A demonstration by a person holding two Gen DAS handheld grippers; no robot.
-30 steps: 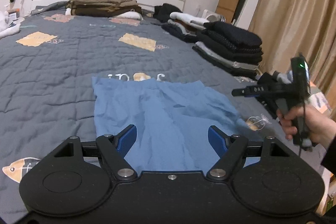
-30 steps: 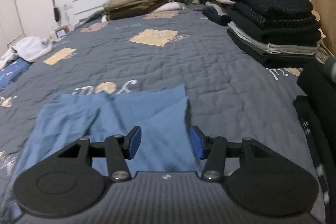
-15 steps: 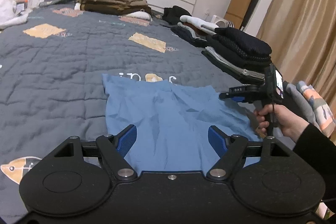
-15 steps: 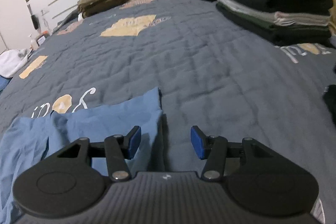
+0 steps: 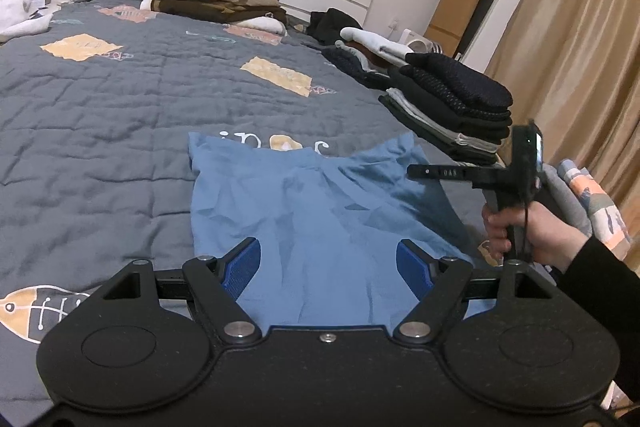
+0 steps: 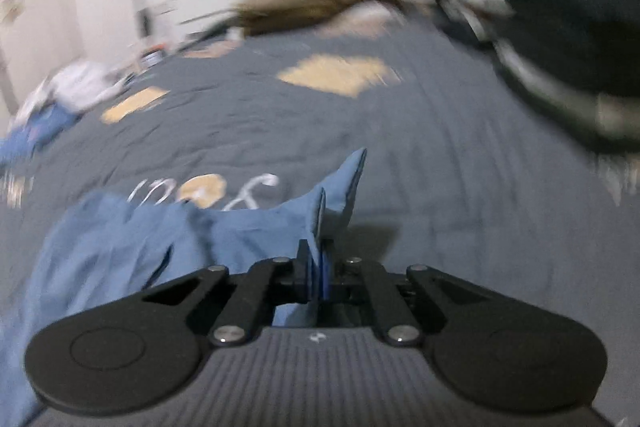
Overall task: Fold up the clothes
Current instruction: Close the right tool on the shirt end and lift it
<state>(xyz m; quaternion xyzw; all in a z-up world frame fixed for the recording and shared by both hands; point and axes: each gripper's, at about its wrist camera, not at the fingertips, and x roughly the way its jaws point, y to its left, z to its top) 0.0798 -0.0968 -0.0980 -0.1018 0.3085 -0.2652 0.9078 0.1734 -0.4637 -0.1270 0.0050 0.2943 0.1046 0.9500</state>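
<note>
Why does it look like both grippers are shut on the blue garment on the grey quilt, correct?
Not quite. Only the right gripper is shut on the blue garment, pinching its right edge, as the right wrist view shows. The left gripper is open above the garment, per the left wrist view. The grey quilt part stands.

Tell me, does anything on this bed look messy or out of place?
Only the blue garment: it lies rumpled on the quilt, its right edge pinched up by the shut right gripper. The left gripper is open. The dark stack looks neatly folded.
</note>
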